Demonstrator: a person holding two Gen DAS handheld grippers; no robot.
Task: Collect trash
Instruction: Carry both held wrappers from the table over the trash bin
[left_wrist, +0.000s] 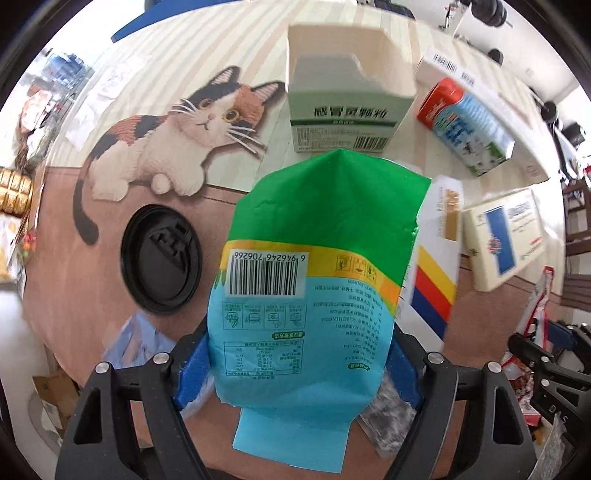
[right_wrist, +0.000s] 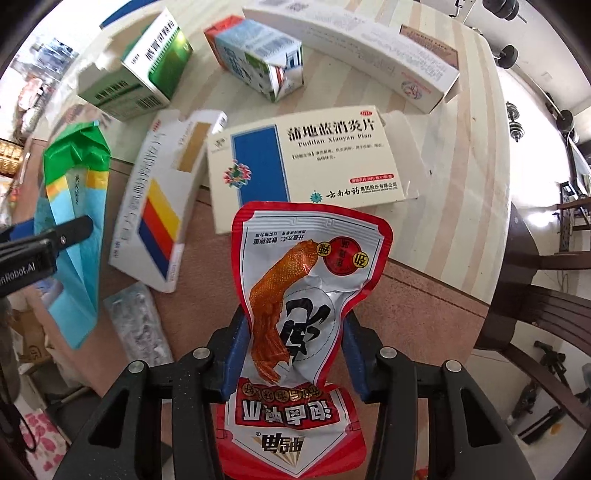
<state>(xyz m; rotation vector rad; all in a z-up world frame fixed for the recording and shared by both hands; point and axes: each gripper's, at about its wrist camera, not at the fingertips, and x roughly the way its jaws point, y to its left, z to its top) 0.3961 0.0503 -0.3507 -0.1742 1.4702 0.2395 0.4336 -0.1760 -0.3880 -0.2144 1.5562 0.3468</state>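
1. Blue pads line both grippers. The right gripper (right_wrist: 295, 350) is pinched tight on a red and white snack pouch (right_wrist: 308, 280), its glossy foil buckled and creased where the pads squeeze its waist.
2. The pouch hangs clear above the bench (right_wrist: 424, 295), its top edge just overlapping the view of a flat cream medicine box (right_wrist: 306, 162) with a blue panel.
3. The left gripper (left_wrist: 299, 365) has its pads pressed on the lower sides of a green and light-blue paper bag (left_wrist: 314, 266); the bag is crumpled at its green end and carries a barcode.
4. Beside the bag on its right lies a long white carton (left_wrist: 436, 269) with yellow, red and blue stripes, one end flap open.
5. To the bag's left a round black plastic lid (left_wrist: 160, 258) lies flat on the brown part of the cloth, apart from the bag.
6. A crinkled clear wrapper (right_wrist: 138, 321) lies near the striped carton's near end.
7. Farther out stand an open green and white box (left_wrist: 347, 99) and a small milk carton (left_wrist: 465, 125) on its side, red-topped, its end torn open.
8. A long white box (right_wrist: 369, 48) lies along the far rim of the bench.
9. The cloth shows a printed calico cat (left_wrist: 166, 136) on pale stripes.
10. On the right side the bench edge curves round, with open floor and a dark wooden chair (right_wrist: 535, 302) beyond it.
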